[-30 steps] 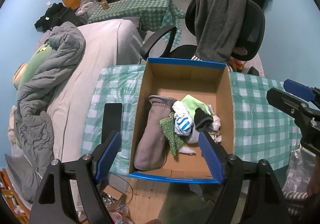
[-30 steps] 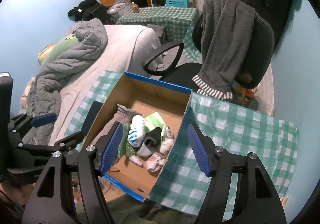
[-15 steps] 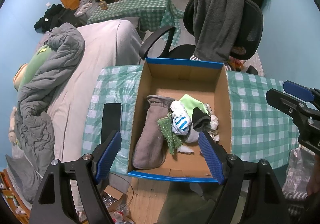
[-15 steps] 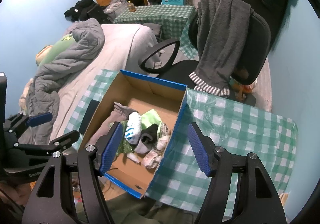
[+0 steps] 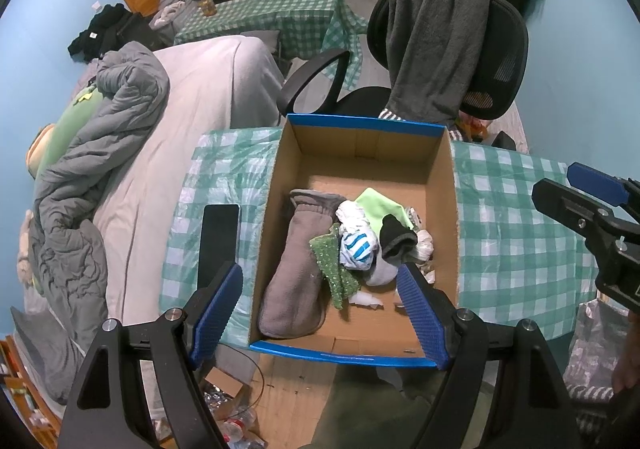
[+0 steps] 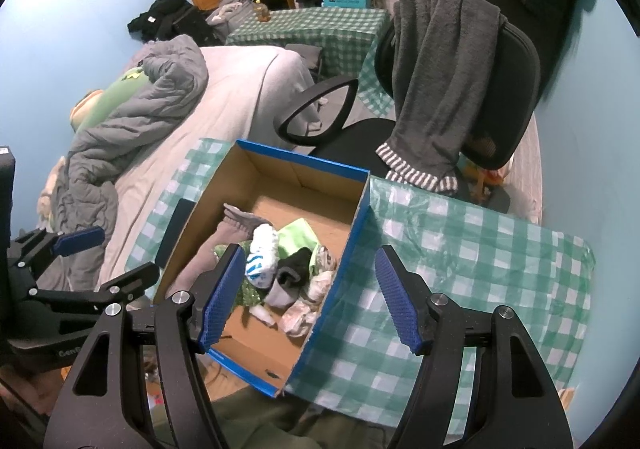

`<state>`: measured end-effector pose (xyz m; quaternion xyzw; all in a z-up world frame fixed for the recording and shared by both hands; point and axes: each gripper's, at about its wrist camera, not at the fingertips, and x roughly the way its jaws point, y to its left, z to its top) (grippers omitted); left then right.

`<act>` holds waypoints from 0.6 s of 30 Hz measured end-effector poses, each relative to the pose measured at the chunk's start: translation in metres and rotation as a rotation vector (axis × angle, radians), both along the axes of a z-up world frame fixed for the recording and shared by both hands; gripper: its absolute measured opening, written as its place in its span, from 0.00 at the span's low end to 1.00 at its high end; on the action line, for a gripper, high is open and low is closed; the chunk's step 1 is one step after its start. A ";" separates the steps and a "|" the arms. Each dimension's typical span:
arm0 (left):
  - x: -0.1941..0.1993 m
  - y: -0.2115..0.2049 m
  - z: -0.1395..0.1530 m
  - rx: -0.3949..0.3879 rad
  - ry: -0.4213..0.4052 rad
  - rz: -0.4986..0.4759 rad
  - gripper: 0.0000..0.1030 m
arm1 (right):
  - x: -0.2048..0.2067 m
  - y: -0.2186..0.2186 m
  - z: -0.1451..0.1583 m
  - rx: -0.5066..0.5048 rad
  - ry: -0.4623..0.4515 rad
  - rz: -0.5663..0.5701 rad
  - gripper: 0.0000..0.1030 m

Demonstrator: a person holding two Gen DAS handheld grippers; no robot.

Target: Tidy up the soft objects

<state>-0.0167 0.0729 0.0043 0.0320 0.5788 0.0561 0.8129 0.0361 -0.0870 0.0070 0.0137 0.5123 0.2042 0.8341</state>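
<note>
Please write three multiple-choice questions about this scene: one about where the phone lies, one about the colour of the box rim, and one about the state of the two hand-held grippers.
1. Where does the black phone lie?
A. In the box
B. On the checked tablecloth, beside the box
C. On the chair

2. What colour is the rim of the cardboard box?
A. Red
B. Blue
C. Yellow

3. How are the left hand-held gripper and the right hand-held gripper?
A. Both open, holding nothing
B. Both shut on socks
C. One holds the phone

Answers: 1 B, it rests flat on the tablecloth outside the box wall. 2 B, a blue edge runs round the top. 3 A, the jaws stand apart with nothing between the pads.
</note>
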 end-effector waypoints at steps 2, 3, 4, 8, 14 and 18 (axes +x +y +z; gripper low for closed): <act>0.000 0.000 0.000 0.001 0.000 0.002 0.79 | 0.000 0.000 0.000 0.001 0.000 0.000 0.66; 0.000 0.000 -0.001 0.000 0.000 0.004 0.79 | 0.000 -0.001 -0.001 0.001 0.001 -0.001 0.66; 0.000 0.000 -0.001 -0.001 0.002 0.006 0.79 | 0.000 -0.002 -0.001 0.001 0.002 -0.001 0.66; -0.001 -0.001 -0.001 0.002 0.001 0.006 0.79 | 0.001 -0.001 -0.001 0.001 0.002 0.001 0.66; 0.001 0.000 -0.001 0.000 0.003 0.009 0.79 | 0.001 -0.002 -0.001 0.001 0.004 0.002 0.66; 0.001 0.000 -0.001 0.001 0.005 0.012 0.79 | 0.001 -0.003 -0.002 0.001 0.003 0.002 0.66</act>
